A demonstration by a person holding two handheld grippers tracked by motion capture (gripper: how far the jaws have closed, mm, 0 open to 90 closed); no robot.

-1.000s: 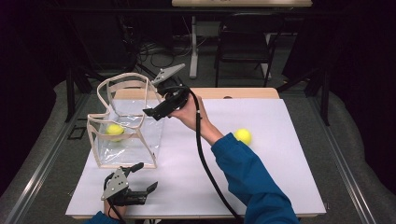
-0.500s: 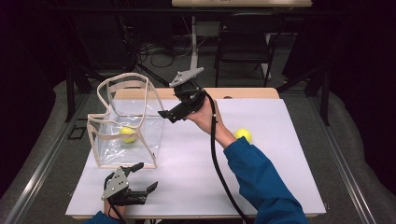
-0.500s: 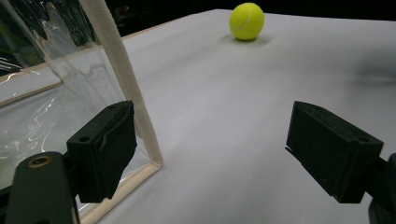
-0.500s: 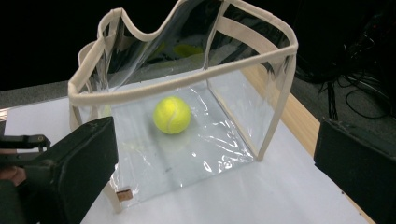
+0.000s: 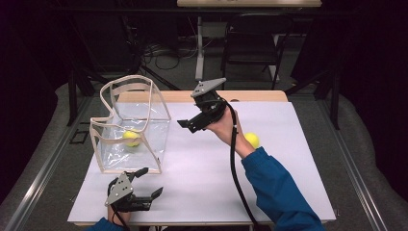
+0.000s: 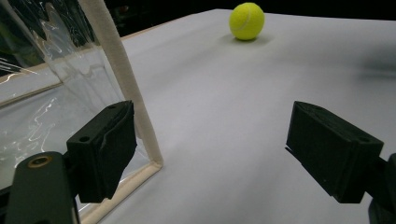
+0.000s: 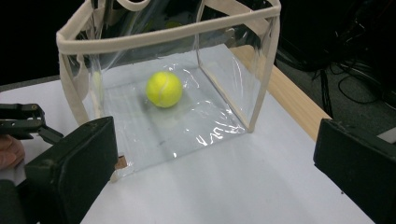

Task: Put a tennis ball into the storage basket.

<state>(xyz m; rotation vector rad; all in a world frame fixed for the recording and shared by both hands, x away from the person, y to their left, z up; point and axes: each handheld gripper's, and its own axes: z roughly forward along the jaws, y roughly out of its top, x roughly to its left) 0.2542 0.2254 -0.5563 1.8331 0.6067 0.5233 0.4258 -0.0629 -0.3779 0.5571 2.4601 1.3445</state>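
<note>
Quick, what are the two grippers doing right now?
Left gripper: open, holding nothing, beside the clear bag.
Right gripper: open, holding nothing, above the table.

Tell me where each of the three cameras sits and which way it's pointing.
High view: above the person's side, looking forward and down on the white table; both forearms and tongs enter from below.
Left gripper view: rides the left tongs, low at the clear bag corner, facing the loose tennis ball.
Right gripper view: rides the raised right tongs, looking down at the bag and the ball inside it; the left hand shows.
Shared: both gripper views show the bag.
</note>
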